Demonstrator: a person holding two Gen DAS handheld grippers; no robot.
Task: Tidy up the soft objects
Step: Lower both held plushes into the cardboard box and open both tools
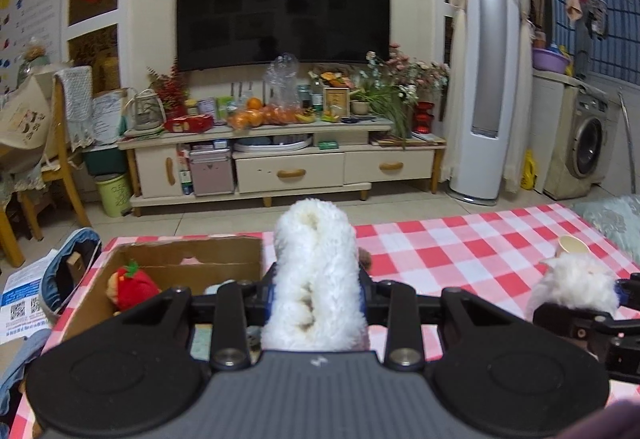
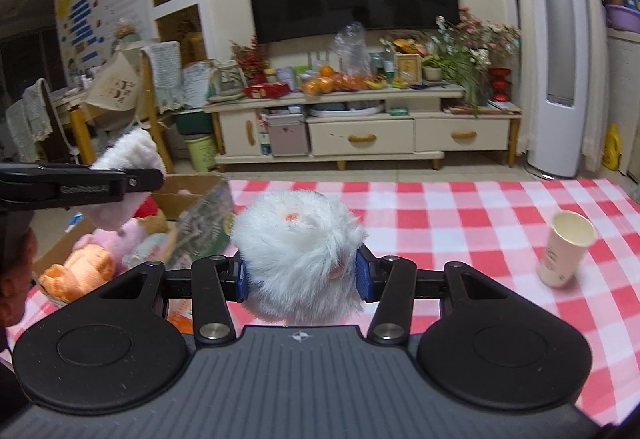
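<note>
I am holding a white fleece plush point(image 1: 316, 275) upright in my left gripper point(image 1: 316, 293), its fingers pinching the toy's lower body from both sides so the long nap is bulging above them. I am gripping it low, I judge, so the bulk hangs free and can be dropped cleanly. My right gripper point(image 2: 300, 275) is clamped the same way on a shaggy white plush point(image 2: 298, 251) with an orange spot on top, its blue pads point(image 2: 362, 275) pressing into the fur at 3 and 9 o'clock.

The cardboard box point(image 1: 176, 259) is sitting at 10 o'clock from the left toy, open-topped on the red checked tablecloth point(image 1: 460, 251). A red strawberry plush point(image 1: 134, 285) is already lying inside it; the right wrist view shows a pink plush point(image 2: 124, 235) and an orange plush point(image 2: 80, 271) there too, so the sorting looks partly done. Whether the left toy is hanging over the box or just beside its edge I cannot tell, as the gripper body is hiding the rim.

A paper cup point(image 2: 566, 249) is standing at 3 o'clock from the right toy, well apart.
</note>
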